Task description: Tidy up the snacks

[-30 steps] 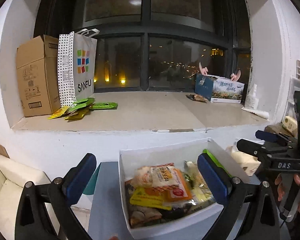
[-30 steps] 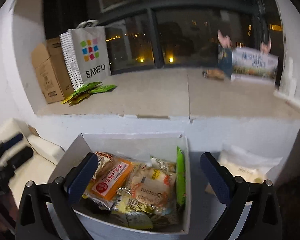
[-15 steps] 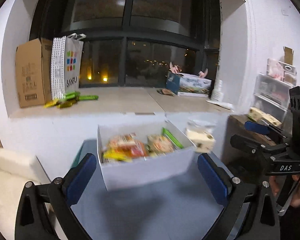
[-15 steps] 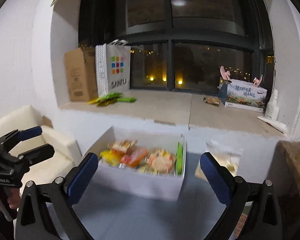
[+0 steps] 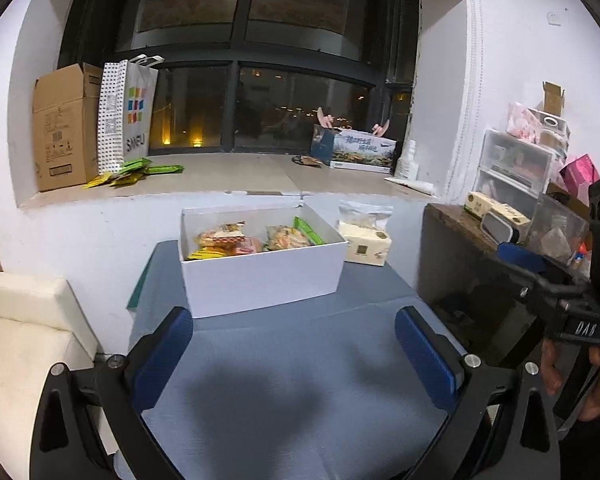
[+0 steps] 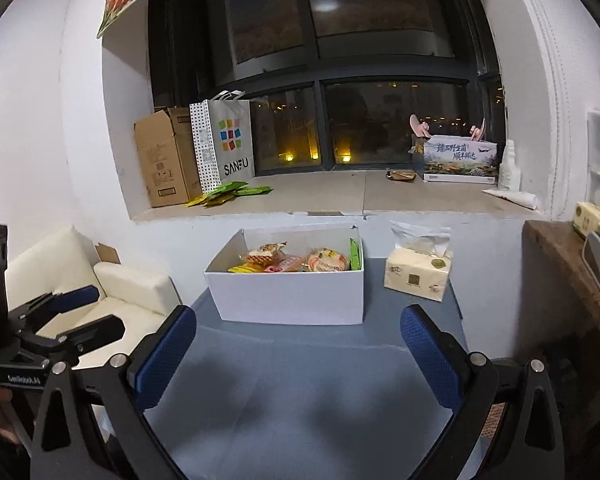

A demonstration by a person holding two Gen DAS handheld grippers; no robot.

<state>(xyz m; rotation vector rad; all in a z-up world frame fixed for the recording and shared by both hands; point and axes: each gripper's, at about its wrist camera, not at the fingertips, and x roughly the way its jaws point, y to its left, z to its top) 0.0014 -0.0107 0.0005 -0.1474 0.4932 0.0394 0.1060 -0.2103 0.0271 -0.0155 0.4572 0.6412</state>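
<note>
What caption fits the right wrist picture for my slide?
Open right gripper faces a white box of snacks beside a tissue pack.

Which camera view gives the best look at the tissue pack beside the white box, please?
The right wrist view: the tissue pack sits unobstructed on the table, right of the white box, with its front face and top tissue visible. In the left wrist view the tissue pack is smaller, and the box hides its lower left corner.

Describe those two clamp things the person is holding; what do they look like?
Both are black metal frames. The left gripper and right gripper each carry two fingers with textured blue pads and silver bolts. Seen from the side, the right one bears white lettering on its black body and sits on a handle.
</note>
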